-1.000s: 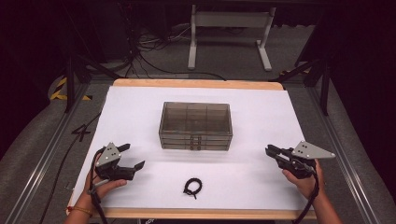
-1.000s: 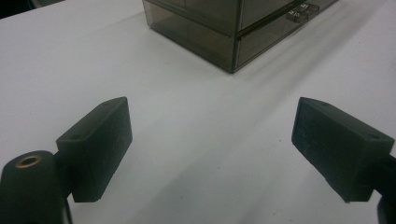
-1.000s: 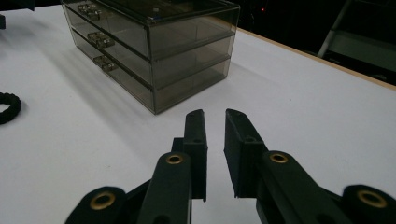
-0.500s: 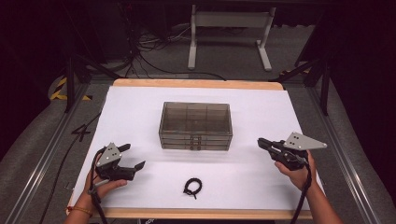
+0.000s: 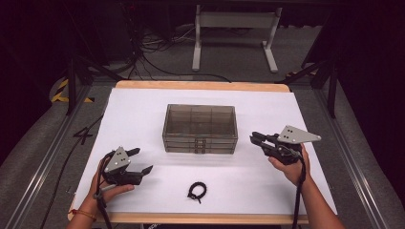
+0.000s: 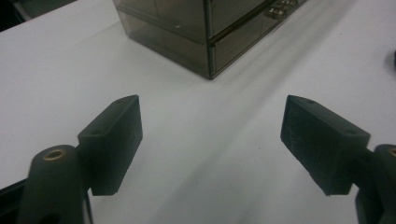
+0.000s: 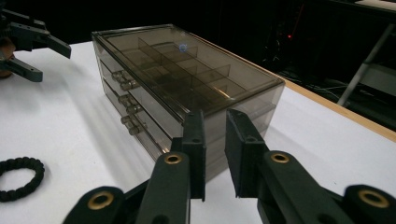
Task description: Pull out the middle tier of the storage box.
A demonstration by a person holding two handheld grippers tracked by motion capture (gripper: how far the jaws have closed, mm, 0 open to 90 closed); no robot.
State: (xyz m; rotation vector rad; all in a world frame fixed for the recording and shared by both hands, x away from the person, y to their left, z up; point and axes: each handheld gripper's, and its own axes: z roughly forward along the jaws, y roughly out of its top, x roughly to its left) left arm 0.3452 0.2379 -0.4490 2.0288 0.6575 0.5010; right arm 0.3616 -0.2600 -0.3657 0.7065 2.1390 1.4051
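Grippers beside one drawer box, nothing held.
One smoky three-drawer box (image 5: 200, 128) sits mid-table (image 5: 143, 105); one black cord loop (image 5: 197, 191) lies near the front edge. Left gripper (image 5: 142, 161) jaws, just closing, stand wide apart; right gripper (image 5: 254, 139) jaws nearly together, just easing open.

No text, label, brand or number can be read in any view. The only sign-like marking is a patch of yellow-and-black hazard stripes (image 5: 67, 91) on the floor, seen at about ten o'clock from the smoky drawer box (image 5: 200, 128) on the desk (image 5: 143, 109).
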